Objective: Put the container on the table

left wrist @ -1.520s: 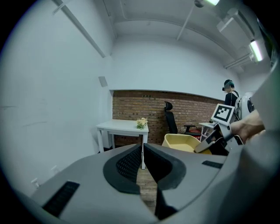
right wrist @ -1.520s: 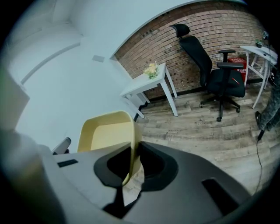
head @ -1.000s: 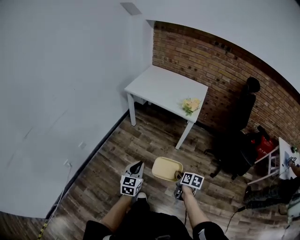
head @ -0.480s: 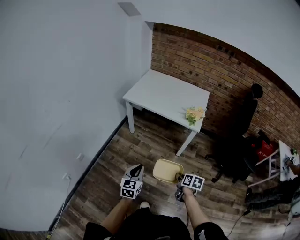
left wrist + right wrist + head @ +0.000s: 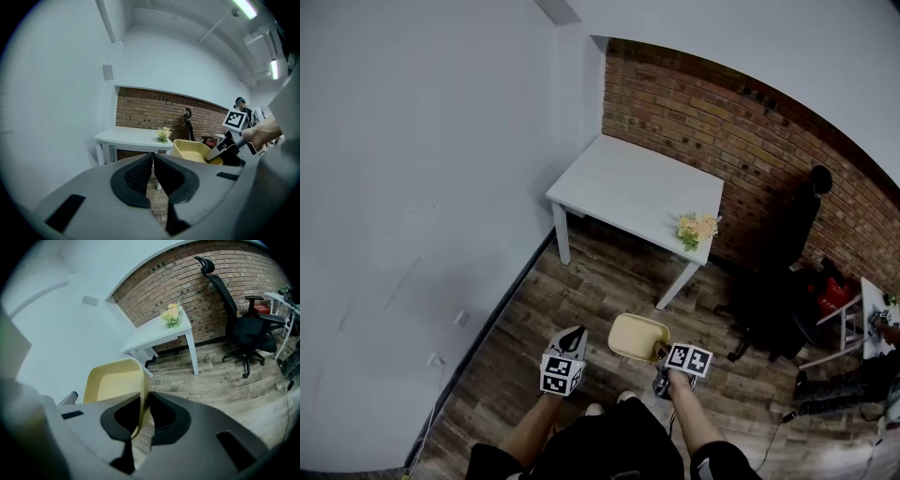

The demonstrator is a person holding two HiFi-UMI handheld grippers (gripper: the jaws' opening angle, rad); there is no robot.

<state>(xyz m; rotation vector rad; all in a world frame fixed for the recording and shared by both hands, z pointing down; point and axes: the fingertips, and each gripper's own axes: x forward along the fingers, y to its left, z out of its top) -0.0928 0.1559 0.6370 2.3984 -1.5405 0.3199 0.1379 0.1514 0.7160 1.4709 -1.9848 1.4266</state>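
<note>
Dark wood-plank floor [image 5: 581, 291] lies underfoot. Low over it, both forearms reach forward. The right claw [image 5: 144, 405] clenches one wall of a pale yellow container [image 5: 636, 336] held in the air, and the left claw [image 5: 153, 161] beside it is pinched together on nothing. Well beyond stands the white counter [image 5: 628, 187], a flower bunch [image 5: 697, 228] at its corner, against a brick wall [image 5: 722, 131]. A black office chair [image 5: 778, 300] sits to the right.

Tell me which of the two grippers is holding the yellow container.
The right gripper: its fingers clamp the container by its rim. The left gripper is shut with nothing between its fingers.
</note>
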